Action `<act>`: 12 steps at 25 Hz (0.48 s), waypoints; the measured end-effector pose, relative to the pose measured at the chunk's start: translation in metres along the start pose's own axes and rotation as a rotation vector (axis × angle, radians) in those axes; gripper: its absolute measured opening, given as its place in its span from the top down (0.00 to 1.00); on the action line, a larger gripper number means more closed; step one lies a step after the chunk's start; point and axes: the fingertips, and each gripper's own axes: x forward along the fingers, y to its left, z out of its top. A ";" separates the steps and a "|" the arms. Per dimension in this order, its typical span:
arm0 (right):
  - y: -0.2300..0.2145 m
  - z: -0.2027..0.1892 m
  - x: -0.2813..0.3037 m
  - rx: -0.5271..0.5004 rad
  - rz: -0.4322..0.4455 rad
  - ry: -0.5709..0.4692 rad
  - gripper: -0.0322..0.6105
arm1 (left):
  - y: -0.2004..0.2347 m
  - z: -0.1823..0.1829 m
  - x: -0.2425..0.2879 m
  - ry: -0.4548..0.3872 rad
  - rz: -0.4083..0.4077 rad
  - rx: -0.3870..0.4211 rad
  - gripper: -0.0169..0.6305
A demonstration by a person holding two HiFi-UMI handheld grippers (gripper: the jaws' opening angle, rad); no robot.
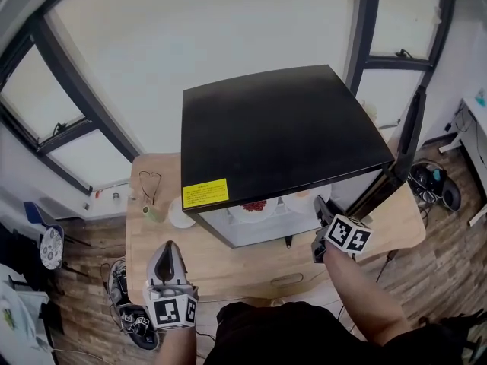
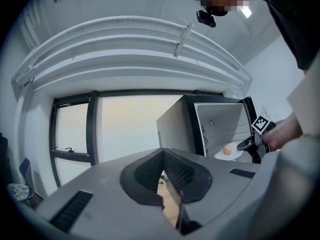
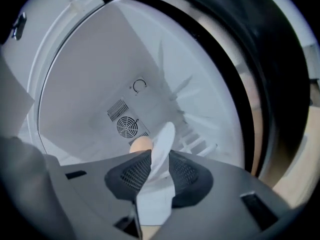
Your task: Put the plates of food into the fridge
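Observation:
A black-topped mini fridge (image 1: 274,128) stands open on the wooden table (image 1: 243,268). On its shelf sit a plate of red food (image 1: 254,206) and a white plate (image 1: 298,201). My right gripper (image 1: 320,205) reaches into the fridge opening. In the right gripper view that gripper (image 3: 155,160) is open, with the white plate's rim (image 3: 162,141) between its jaws and a round orange piece of food (image 3: 140,145) on the plate. My left gripper (image 1: 169,248) hovers over the table's left part, shut and empty (image 2: 163,155). The left gripper view shows the same plate (image 2: 229,154) in the fridge.
Another white plate (image 1: 179,216) lies on the table left of the fridge, beside a small green cup (image 1: 154,214) and a pair of glasses (image 1: 150,181). The fridge door (image 1: 398,162) stands open at the right. Windows are behind, and cables lie on the floor.

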 end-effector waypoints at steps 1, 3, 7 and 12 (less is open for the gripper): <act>-0.001 -0.001 0.001 -0.034 -0.023 0.009 0.77 | 0.001 0.000 0.000 0.000 0.001 0.001 0.97; -0.002 -0.001 0.002 -0.107 -0.076 0.023 0.75 | 0.002 0.002 0.000 -0.003 0.000 0.005 0.97; -0.004 -0.001 0.003 -0.250 -0.181 0.036 0.67 | 0.009 0.004 -0.001 -0.010 0.003 0.007 0.97; -0.011 0.004 -0.003 -0.277 -0.271 -0.006 0.63 | 0.020 0.005 -0.002 -0.012 -0.012 0.010 0.97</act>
